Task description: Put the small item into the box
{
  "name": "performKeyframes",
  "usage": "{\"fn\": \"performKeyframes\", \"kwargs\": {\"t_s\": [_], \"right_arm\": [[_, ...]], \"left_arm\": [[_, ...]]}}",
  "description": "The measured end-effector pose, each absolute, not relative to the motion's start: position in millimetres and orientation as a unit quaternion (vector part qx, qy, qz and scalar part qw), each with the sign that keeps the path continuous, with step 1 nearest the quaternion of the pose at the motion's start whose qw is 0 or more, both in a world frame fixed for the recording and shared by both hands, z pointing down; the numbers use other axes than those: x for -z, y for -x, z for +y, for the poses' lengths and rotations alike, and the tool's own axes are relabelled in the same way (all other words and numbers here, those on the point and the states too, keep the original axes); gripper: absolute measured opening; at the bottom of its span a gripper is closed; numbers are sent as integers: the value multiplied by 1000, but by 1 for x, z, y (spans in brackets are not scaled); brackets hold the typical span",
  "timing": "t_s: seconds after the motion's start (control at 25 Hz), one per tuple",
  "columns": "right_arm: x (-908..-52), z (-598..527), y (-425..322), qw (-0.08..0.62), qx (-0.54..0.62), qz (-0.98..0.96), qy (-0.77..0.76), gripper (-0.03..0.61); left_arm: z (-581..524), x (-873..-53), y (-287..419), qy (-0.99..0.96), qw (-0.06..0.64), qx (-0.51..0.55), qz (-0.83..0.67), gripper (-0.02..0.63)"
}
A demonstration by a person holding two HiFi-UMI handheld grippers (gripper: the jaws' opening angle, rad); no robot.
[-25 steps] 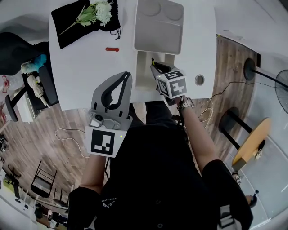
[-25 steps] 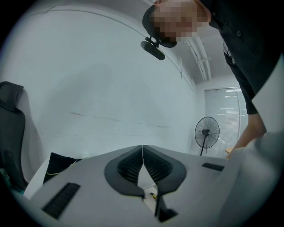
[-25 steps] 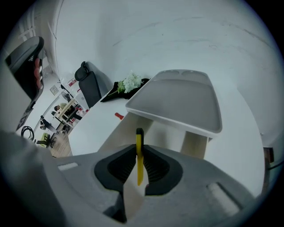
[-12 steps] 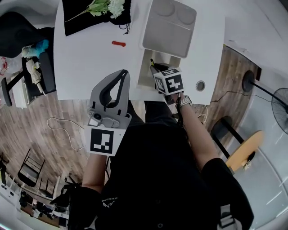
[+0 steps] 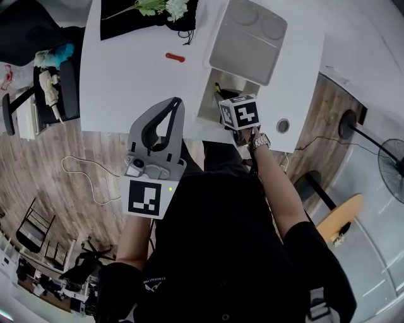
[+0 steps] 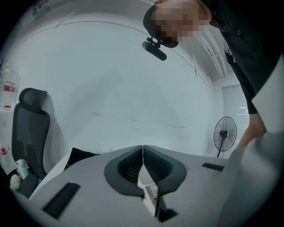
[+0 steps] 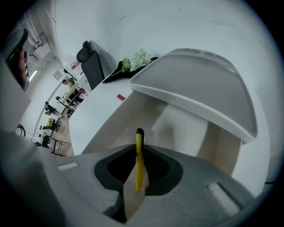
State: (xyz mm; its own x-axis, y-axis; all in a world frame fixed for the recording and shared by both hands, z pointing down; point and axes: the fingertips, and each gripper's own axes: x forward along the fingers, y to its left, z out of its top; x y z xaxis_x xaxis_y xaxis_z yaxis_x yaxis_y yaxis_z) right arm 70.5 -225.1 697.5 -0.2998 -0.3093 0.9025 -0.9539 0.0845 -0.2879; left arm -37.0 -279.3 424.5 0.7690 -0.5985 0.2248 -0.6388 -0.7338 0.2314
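Open white box (image 5: 206, 108) with raised grey lid (image 5: 250, 40) on white table (image 5: 126, 88); inside looks empty, beige walls. Right gripper (image 7: 138, 150) clamped on slim yellow stick with black tip (image 7: 139, 165), held right over box opening, not dropped in yet. Left gripper (image 6: 143, 150) jaws pressed together, nothing between. Only left gripper view shows black office chair (image 6: 27, 128) and floor fan (image 6: 225, 133). Head view adds small red item (image 5: 175, 57) and white flowers on black cloth (image 5: 158, 9), plus wood floor (image 5: 76, 164)
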Motion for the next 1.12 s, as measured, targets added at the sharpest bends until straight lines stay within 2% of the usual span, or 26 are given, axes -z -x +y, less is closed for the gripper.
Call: {"fn": "performKeyframes", "kwargs": {"t_s": [0.68,0.8,0.88,1.12], "right_arm": [[-673,-222,-78,287,-483,-642,-521,71],[-667,-218,-83,276,-483,-636,-535,56],[-662,-217,-86,268,-478,-633,-547,6],[-630,-211,-91,231,-464,-635,-573,5]], "left_arm": [[-281,-419,19,-950,138,-67,-272,6],[-278,-420,13,-955,137,-70,-253,6],[-277,-421,11,-958,137,-71,-242,6],[-269,-416,2,-968,132,-69,-202,6]]}}
